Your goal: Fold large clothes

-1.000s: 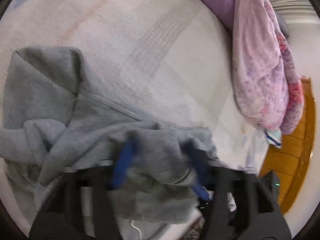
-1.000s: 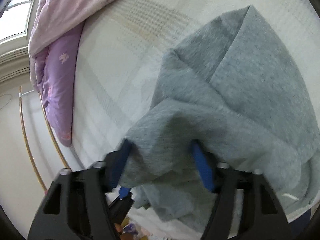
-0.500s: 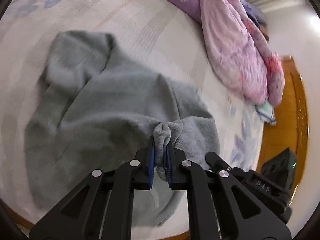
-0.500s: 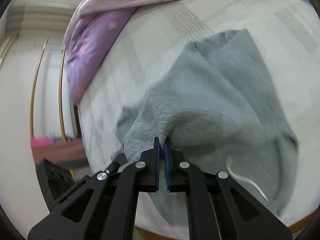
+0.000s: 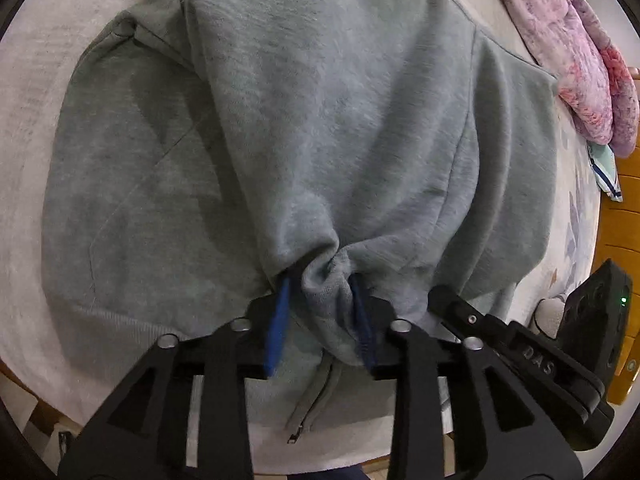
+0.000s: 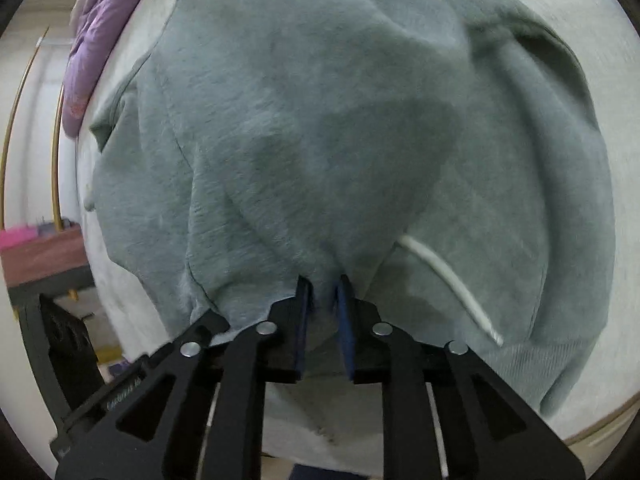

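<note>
A large grey hooded sweatshirt (image 5: 320,120) lies folded over itself on a pale bedspread (image 5: 32,60). It fills the right wrist view too (image 6: 340,120), with a white drawstring (image 6: 448,276) lying on it. My left gripper (image 5: 320,280) has its blue pads parted, with a bunch of grey fabric still sitting loosely between them. My right gripper (image 6: 322,284) also has its jaws slightly apart, with a fold of the sweatshirt between the pads. A zipper end (image 5: 300,420) hangs below the left gripper.
A pink and purple quilt (image 5: 572,48) lies at the bed's far right; it shows purple in the right wrist view (image 6: 96,40). A wooden bed frame (image 5: 620,208) runs along the right. A dark low table (image 6: 44,264) stands left of the bed.
Both grippers carried the sweatshirt's edge across and lowered it onto the garment. Their jaws, clamped tight half a second ago, have parted.
</note>
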